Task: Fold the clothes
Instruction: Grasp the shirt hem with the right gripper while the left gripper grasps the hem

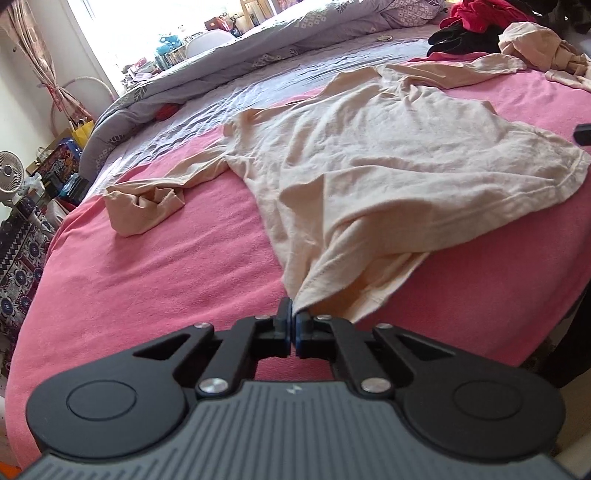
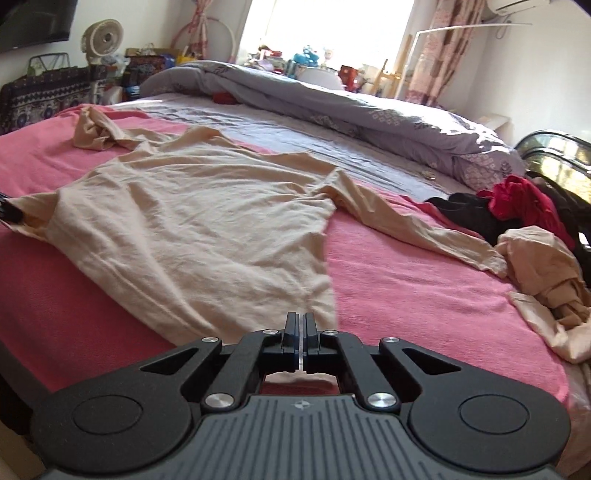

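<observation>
A beige long-sleeved shirt (image 1: 369,155) (image 2: 192,206) lies spread and wrinkled on the pink blanket (image 1: 147,277) (image 2: 424,295), its hem toward me. My left gripper (image 1: 293,314) is shut on one hem corner, which is lifted slightly off the bed. My right gripper (image 2: 302,321) is shut on the opposite hem corner, with a thin edge of fabric showing between its fingers. One sleeve (image 1: 144,206) ends crumpled at the left. The other sleeve (image 2: 424,232) stretches out to the right. Each gripper's tip shows at the edge of the other's view.
A heap of black, red and beige clothes (image 2: 517,210) (image 1: 469,33) lies at the bed's right side. A grey quilt (image 2: 332,99) (image 1: 258,48) is bunched along the far side. A fan (image 2: 101,37) and clutter stand beyond the bed's left edge.
</observation>
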{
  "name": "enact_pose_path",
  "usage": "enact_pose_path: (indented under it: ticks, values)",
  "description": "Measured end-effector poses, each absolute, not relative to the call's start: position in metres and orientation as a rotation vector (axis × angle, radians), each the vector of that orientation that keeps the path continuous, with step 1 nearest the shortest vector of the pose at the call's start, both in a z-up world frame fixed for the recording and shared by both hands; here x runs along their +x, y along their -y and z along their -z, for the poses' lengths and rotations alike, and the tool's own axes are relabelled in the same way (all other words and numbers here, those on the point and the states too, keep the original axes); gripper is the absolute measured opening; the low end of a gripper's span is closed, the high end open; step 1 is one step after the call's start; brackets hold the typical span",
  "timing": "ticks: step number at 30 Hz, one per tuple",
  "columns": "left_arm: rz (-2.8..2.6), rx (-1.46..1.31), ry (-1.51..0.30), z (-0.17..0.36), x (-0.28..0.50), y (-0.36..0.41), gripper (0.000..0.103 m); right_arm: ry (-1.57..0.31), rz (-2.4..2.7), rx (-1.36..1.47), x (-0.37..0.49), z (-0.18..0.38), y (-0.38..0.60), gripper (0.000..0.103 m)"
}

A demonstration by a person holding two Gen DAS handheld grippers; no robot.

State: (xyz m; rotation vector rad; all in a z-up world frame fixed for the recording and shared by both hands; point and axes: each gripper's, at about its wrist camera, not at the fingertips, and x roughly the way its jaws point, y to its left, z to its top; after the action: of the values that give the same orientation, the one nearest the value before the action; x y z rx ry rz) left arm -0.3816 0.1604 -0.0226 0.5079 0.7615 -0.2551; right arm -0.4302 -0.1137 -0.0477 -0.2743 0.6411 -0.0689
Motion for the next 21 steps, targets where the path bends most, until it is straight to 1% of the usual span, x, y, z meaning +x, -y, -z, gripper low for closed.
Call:
enact_pose_path:
  ticks: [2, 4, 5, 6, 8, 13, 14, 16, 17, 18, 21]
  values:
    - [0.251, 0.507, -0.75, 0.014, -0.382, -0.17, 0.0, -0.659, 0.067, -0.289, -0.436, 0.044, 0.128, 0.004]
    - [0.254, 0.517, -0.736, 0.008, -0.384, -0.174, 0.0, -0.652, 0.029, -0.327, -0.444, 0.045, 0.13, 0.01]
    - [0.253, 0.526, -0.73, 0.007, -0.384, -0.174, 0.0, -0.647, 0.01, -0.347, -0.449, 0.047, 0.13, 0.023]
    - [0.25, 0.535, -0.727, 0.007, -0.383, -0.174, 0.0, -0.642, -0.01, -0.367, -0.453, 0.048, 0.131, 0.041]
    - [0.242, 0.54, -0.733, 0.009, -0.379, -0.173, 0.0, -0.637, -0.017, -0.432, -0.454, 0.057, 0.123, 0.054]
    - [0.239, 0.552, -0.777, 0.025, -0.373, -0.166, 0.0, -0.646, -0.04, -0.428, -0.442, 0.076, 0.114, 0.052]
    - [0.239, 0.556, -0.787, 0.028, -0.373, -0.165, 0.0, -0.649, -0.045, -0.423, -0.438, 0.08, 0.113, 0.05]
    - [0.232, 0.559, -0.803, 0.034, -0.371, -0.164, 0.0, -0.667, -0.07, -0.37, -0.433, 0.081, 0.115, 0.038]
    - [0.229, 0.557, -0.806, 0.036, -0.371, -0.164, 0.0, -0.676, -0.083, -0.342, -0.43, 0.082, 0.116, 0.02]
    - [0.227, 0.551, -0.805, 0.036, -0.37, -0.164, 0.0, -0.668, -0.08, -0.32, -0.432, 0.076, 0.119, 0.009]
    - [0.232, 0.548, -0.784, 0.03, -0.371, -0.167, 0.0, -0.639, -0.066, -0.254, -0.437, 0.058, 0.125, 0.007]
